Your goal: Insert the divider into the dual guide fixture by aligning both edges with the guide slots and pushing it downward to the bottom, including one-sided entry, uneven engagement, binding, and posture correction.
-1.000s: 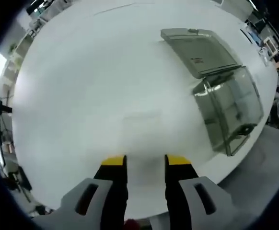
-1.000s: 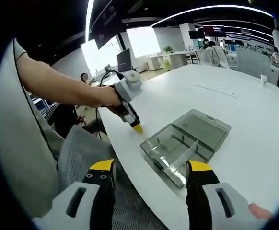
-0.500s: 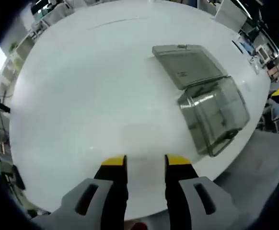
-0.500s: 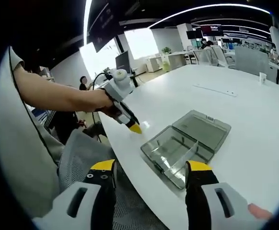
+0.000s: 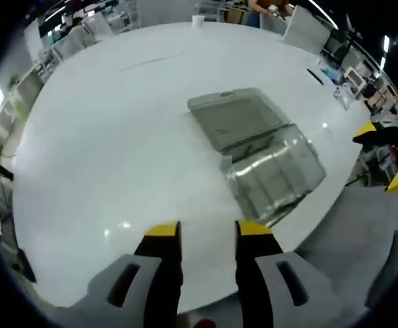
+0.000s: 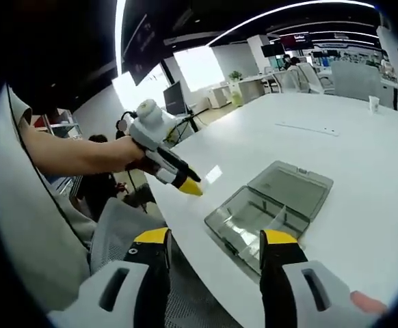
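Note:
A clear smoky plastic box lies near the white table's edge, its hinged lid folded flat behind it. In the right gripper view the box holds a clear divider panel standing slanted inside. My left gripper hovers above the table short of the box, open, with nothing between its jaws. A person's hand holds the left gripper up left of the box. My right gripper stands open and empty off the table's edge, and it shows at the far right as right gripper.
The round white table carries a thin strip and a paper cup far across. A grey mesh chair and the person's arm sit at the near edge. Office desks fill the background.
The left gripper has lifted and drawn back from the table, so the box looks smaller and more central in its view. The right gripper has barely moved.

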A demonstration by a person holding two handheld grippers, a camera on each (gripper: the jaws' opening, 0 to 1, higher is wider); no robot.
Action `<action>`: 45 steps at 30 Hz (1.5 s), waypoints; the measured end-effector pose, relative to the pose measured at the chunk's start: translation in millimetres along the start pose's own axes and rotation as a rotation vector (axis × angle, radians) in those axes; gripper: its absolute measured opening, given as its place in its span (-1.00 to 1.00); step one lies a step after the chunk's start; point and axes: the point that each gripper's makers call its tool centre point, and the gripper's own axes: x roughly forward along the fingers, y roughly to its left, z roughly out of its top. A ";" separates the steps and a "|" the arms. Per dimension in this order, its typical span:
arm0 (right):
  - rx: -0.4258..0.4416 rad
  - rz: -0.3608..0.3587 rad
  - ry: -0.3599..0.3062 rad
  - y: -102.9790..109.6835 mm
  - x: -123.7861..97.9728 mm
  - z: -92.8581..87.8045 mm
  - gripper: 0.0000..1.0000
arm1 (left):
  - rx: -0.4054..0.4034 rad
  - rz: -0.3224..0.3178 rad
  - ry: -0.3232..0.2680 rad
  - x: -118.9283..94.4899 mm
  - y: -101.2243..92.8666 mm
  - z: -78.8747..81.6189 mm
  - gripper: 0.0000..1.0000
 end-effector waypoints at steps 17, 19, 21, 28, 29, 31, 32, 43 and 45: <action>0.022 0.025 -0.029 3.6 4.7 9.1 -0.11 | 0.083 -0.059 -0.100 -26.8 -39.7 27.9 -0.49; 0.023 0.026 -0.031 3.5 4.8 9.8 -0.11 | 0.091 -0.061 -0.104 -28.2 -42.5 28.8 -0.49; 0.024 0.027 -0.036 3.7 4.5 11.3 -0.12 | 0.097 -0.063 -0.107 -29.1 -44.1 29.5 -0.49; 0.030 0.030 -0.046 2.7 3.7 15.1 -0.13 | 0.113 -0.081 -0.125 -33.0 -52.9 33.8 -0.49; 0.030 0.030 -0.047 2.5 3.6 15.3 -0.13 | 0.115 -0.083 -0.129 -33.5 -54.1 34.8 -0.49; 0.030 0.031 -0.048 2.2 3.4 15.7 -0.13 | 0.118 -0.089 -0.133 -34.5 -56.6 36.0 -0.49; 0.030 0.031 -0.049 2.3 3.3 15.8 -0.14 | 0.122 -0.092 -0.136 -35.4 -58.5 37.0 -0.49; 0.032 0.038 -0.059 1.2 1.8 19.5 -0.15 | 0.145 -0.128 -0.157 -38.9 -70.9 42.9 -0.49; 0.032 0.040 -0.060 0.6 1.4 19.8 -0.15 | 0.146 -0.139 -0.163 -39.4 -73.0 43.9 -0.49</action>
